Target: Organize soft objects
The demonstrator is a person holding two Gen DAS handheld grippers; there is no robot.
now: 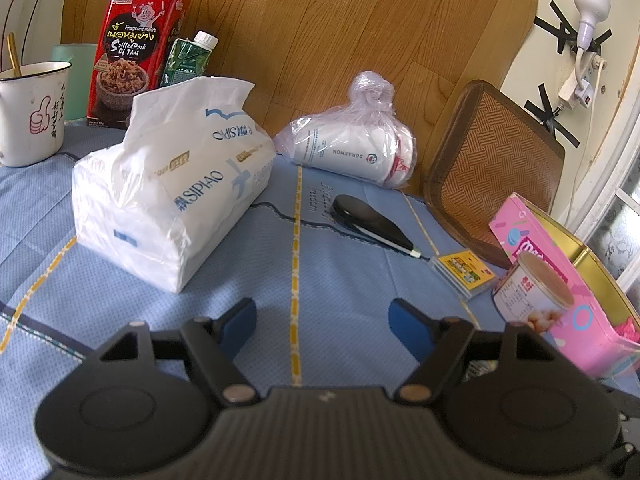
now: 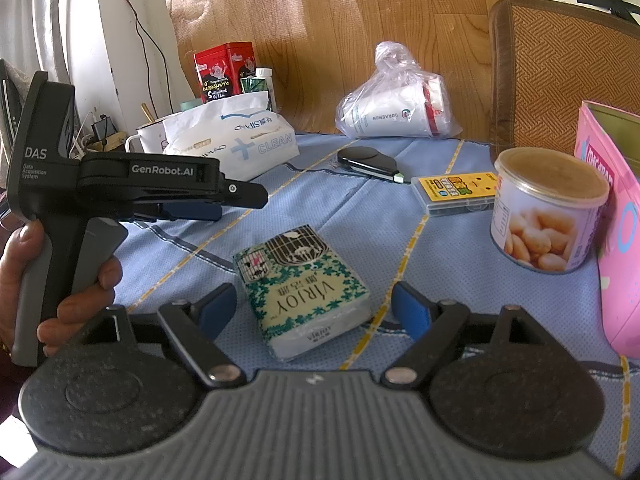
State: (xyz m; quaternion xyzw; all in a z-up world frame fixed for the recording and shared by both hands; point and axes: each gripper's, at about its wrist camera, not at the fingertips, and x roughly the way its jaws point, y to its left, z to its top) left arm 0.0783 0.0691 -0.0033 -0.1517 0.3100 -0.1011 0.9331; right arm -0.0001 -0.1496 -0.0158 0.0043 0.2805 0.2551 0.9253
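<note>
Right wrist: tissue pack (image 2: 302, 292) flat, long axis diag, near-right to far-left.

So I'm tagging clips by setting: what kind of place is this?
Most likely a home, at a lived-in table: a blue tablecloth crowded with a tissue pack, an enamel mug holding a spoon and snack tins, beside a woven chair on wood-look flooring.

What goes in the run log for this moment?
left gripper: open, empty | right gripper: open, straddling small tissue pack, no contact | large tissue pack: untouched
</note>
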